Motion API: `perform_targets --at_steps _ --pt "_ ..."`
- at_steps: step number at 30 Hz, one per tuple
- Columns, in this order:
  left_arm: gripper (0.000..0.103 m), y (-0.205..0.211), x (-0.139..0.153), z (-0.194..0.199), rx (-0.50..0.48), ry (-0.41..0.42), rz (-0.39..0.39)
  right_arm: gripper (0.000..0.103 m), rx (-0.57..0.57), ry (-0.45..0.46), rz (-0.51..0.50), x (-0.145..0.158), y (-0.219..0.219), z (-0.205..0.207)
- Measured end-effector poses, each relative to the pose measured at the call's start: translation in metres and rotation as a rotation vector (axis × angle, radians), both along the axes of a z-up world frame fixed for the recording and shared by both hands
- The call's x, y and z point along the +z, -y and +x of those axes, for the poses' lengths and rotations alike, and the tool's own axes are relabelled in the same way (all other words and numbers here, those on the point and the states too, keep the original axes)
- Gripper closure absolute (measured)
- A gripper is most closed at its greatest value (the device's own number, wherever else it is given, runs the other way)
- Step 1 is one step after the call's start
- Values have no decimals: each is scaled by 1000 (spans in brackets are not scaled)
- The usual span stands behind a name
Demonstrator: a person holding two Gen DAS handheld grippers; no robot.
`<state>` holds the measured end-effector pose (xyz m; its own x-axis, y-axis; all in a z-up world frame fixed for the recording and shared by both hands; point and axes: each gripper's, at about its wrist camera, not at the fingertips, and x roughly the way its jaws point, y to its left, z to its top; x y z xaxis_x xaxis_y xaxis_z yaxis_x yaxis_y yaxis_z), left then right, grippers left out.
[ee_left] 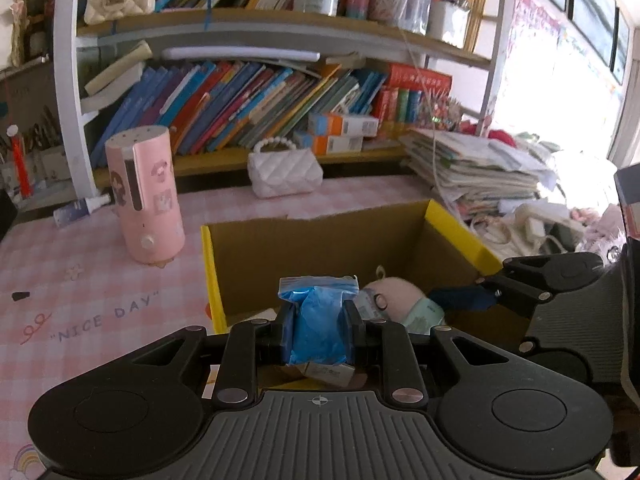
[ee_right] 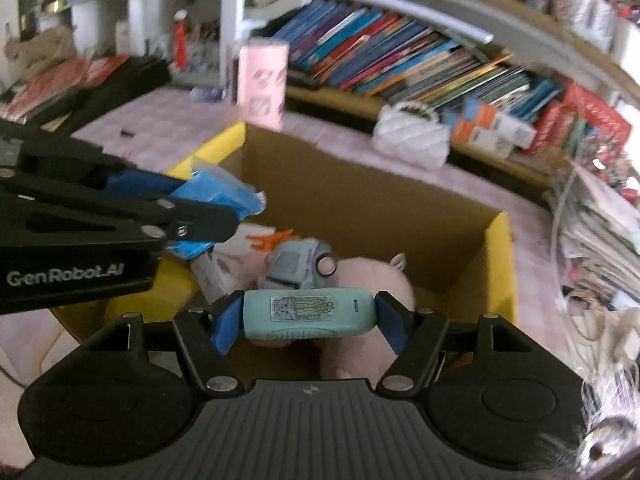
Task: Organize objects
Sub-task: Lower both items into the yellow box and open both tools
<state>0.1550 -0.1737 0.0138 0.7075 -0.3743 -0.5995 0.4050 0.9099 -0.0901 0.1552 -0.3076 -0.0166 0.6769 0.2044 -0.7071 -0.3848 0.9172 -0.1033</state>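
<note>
Left tool (ee_left: 319, 330) pinching blue packet (ee_left: 318, 320), right tool (ee_right: 308, 316) pinching teal case (ee_right: 310, 314); cardboard box (ee_left: 312, 236) below

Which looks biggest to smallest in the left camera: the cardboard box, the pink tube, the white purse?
1. cardboard box
2. pink tube
3. white purse
The purse sits farther back, so it may look smaller than it is.

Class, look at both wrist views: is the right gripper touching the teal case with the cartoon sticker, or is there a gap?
Touching. In the right wrist view, both blue pads of the right gripper press against the ends of the teal case, held above the cardboard box.
</note>
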Motion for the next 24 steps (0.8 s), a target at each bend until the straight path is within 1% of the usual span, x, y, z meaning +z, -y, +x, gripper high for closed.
perform_targets --at_steps 2,5,14,17,24 --pt "81 3 -4 4 3 -12 11 36 23 -32 -10 -5 -2 4" --pt "81 6 -9 7 2 -31 26 36 55 -36 -23 -6 -3 5" --pt "80 16 -16 7 -12 -39 71 36 68 -96 -31 -8 -2 12" --pt "80 16 -18 7 -1 -51 62 36 66 -107 -44 -9 -5 12" --pt "79 15 -19 8 18 -48 67 35 73 -120 -52 -10 -6 15"
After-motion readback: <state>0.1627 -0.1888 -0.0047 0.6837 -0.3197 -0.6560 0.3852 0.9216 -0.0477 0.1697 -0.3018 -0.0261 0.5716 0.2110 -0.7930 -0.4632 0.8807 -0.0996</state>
